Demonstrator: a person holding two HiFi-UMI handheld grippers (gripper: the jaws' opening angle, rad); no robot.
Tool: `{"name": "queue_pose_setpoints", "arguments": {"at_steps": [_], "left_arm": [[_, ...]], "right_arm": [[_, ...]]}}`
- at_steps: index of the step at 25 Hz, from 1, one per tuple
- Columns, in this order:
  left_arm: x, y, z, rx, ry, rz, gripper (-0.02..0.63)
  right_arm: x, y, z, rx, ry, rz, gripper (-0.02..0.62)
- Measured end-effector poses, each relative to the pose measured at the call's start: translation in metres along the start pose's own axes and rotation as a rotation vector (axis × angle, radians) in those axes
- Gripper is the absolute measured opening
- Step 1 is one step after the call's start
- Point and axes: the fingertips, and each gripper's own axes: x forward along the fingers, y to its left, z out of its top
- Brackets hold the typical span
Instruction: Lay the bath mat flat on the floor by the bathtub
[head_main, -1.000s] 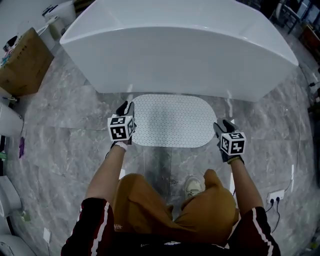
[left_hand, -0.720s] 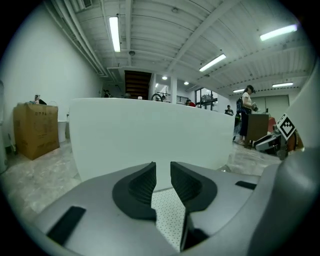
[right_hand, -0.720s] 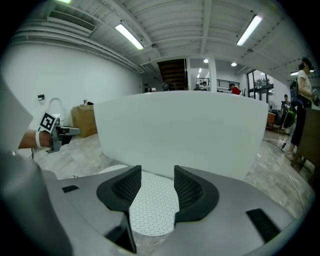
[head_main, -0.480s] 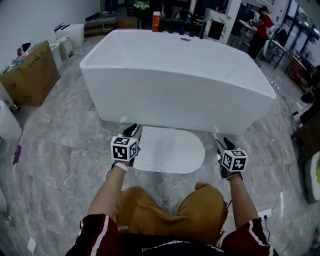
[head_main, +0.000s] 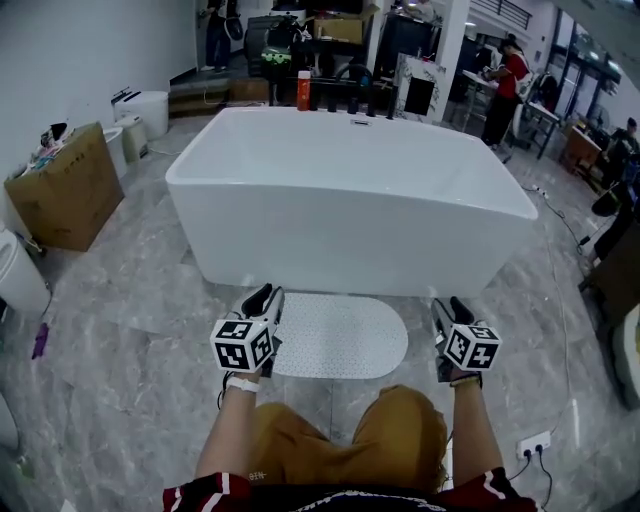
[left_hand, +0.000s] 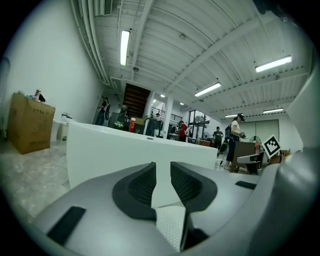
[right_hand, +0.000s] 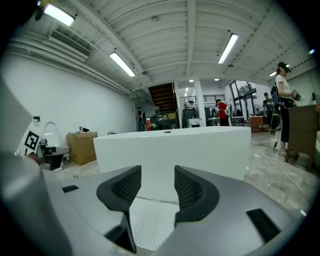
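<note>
1. A large workshop-like hall with a grey marbled floor (head_main: 140, 330). A white freestanding bathtub (head_main: 350, 200) fills the middle of the head view, with people and benches far behind it at the top of the frame.

2. The bath mat (head_main: 340, 335), white, dotted and round-ended, lies spread on the floor just beside the tub's near wall, below centre. Its long side runs along the tub, and no fold or curled corner shows.

3. The left gripper (head_main: 265, 295) hovers at the mat's left end. Its pads (left_hand: 142, 185) stand a narrow gap apart, with only the tub wall and the mat visible between them, so it holds nothing.

4. The right gripper (head_main: 447, 308) sits just right of the mat's right end. Its pads (right_hand: 187, 192) stand wider apart, and it is also empty.

5. The laying looks essentially done. What remains, by my reading, is to draw both grippers up and back without catching the near edge. Then check that the ends lie flush and the mat is square to the tub.

6. Little stands in the way.
   - The person's own knees in brown trousers (head_main: 400, 430) crowd the mat's near edge at the bottom of the frame.
   - A cardboard box (head_main: 65, 190) stands well apart at the left.
   - A red bottle (head_main: 303, 90) rests on the tub's far rim.
   - A power strip (head_main: 532, 443) lies at the lower right, clear of the mat.
</note>
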Motion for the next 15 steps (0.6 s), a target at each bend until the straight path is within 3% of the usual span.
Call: {"name": "queue_pose_setpoints", "arguments": {"at_steps": [6,15], "left_arm": [[-0.007,-0.018,0.022,0.035,-0.033,0.030,0.104],[0.052,-0.040,0.053,0.058,-0.013,0.052,0.104]], "right_arm": [[-0.005,-0.021,-0.002,0.120,-0.035,-0.029,0.218],[0.023,-0.065,0.019,0.082,0.008,-0.040,0.218]]}}
